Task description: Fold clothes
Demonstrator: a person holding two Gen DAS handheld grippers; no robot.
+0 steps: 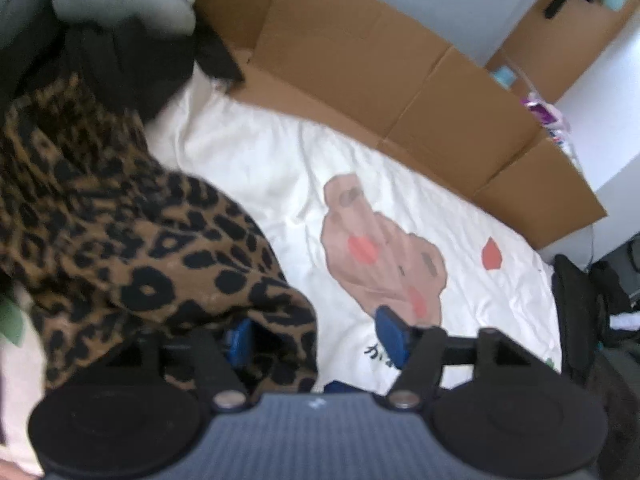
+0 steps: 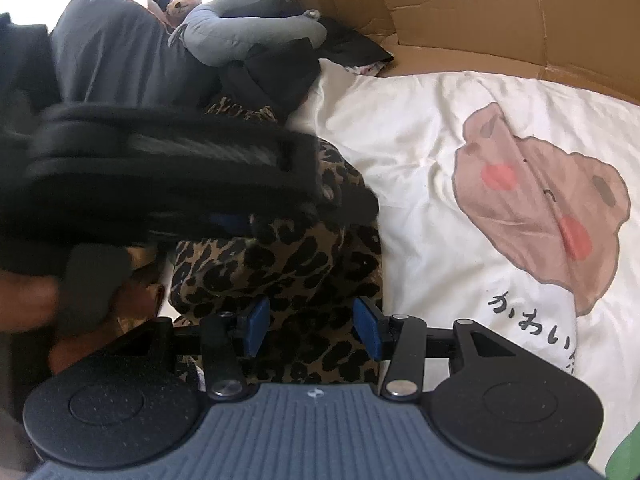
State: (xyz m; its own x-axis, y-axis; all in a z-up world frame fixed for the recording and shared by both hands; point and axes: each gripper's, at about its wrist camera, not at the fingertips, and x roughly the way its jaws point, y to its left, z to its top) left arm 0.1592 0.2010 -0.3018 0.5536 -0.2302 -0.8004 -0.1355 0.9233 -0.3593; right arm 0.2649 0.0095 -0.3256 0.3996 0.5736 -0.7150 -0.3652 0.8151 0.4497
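**Both jaws spread over the leopard cloth**

Jaws on the left gripper (image 1: 316,336) stand apart, its left blue pad buried in the brown-and-black leopard-print garment (image 1: 120,220). Right gripper (image 2: 312,326) is likewise spread, cloth lying loose between its pads. That garment sits bunched on the white cartoon-printed bedsheet (image 2: 420,128), beside brown cardboard (image 1: 360,60).

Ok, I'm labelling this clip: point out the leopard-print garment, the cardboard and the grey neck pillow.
leopard-print garment (image 2: 280,264): right wrist view, the bunched middle.
cardboard (image 1: 360,60): left wrist view, a flat panel beside the bed.
grey neck pillow (image 2: 240,36): right wrist view, its curved body.
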